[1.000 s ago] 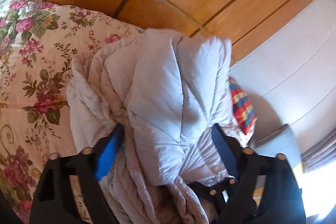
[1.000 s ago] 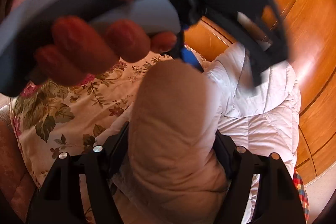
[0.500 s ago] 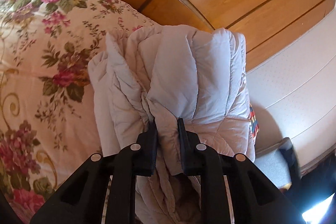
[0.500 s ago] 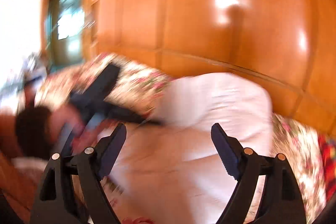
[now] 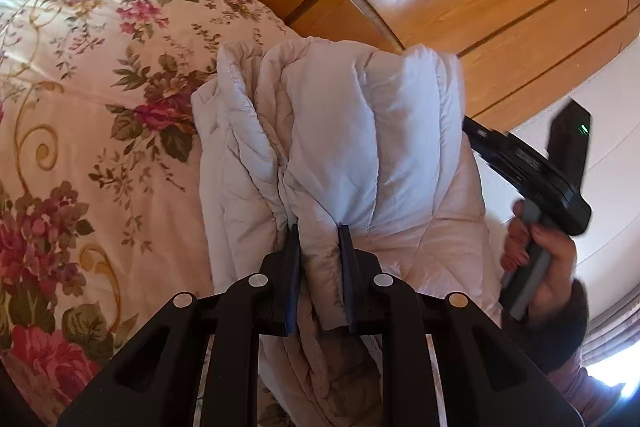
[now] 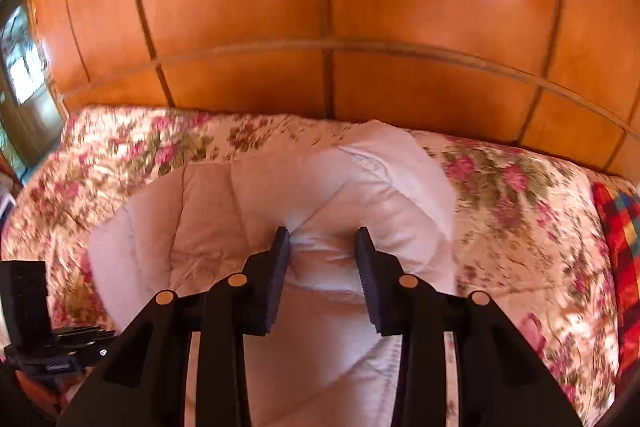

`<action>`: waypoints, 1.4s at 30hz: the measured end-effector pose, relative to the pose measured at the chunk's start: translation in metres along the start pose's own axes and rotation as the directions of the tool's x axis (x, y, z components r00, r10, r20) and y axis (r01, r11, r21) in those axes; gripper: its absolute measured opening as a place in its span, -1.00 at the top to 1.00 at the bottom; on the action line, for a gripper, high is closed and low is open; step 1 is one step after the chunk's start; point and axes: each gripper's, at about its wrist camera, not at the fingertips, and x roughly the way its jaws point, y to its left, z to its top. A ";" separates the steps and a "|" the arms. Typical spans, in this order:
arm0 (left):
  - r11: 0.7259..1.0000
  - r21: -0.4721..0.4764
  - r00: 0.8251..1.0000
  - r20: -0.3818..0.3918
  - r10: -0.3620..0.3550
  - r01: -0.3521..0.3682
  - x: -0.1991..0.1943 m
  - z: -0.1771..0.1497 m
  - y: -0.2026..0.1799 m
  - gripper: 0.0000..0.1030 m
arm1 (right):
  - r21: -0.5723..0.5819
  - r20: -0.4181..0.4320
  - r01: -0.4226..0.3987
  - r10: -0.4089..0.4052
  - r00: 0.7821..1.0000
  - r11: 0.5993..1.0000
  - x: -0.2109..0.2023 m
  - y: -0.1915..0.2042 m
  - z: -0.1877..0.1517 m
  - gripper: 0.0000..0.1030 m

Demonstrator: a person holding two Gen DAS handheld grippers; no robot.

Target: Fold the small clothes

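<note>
Left cam: my left gripper [image 5: 319, 233] is clamped on a fold of the white padded jacket [image 5: 360, 131], pinning it on the floral bedspread [image 5: 80, 107]. Right cam: right gripper [image 6: 323, 239] is closing around a puffy bunch of jacket [image 6: 360, 195], probably for the next fold

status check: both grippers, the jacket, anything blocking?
Left gripper shut on white quilted jacket. Right gripper closing, jacket fold between its fingers. Jacket bunched on floral bedspread. Nothing blocking.
</note>
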 end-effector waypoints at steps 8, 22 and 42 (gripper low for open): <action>0.995 -0.092 0.999 0.034 -0.033 0.036 -0.007 -0.004 0.028 0.65 | -0.081 -0.016 0.081 -0.083 0.996 0.993 0.066 0.020 -0.021 0.32; 0.999 -0.044 0.982 0.186 -0.019 0.028 -0.055 0.009 -0.008 0.31 | -0.082 0.118 0.148 -0.138 0.983 0.986 0.071 0.015 -0.039 0.32; 0.911 0.252 0.938 0.202 0.280 -0.327 0.038 0.032 -0.054 0.32 | -0.032 0.152 0.116 -0.110 0.982 0.993 0.054 0.018 -0.043 0.28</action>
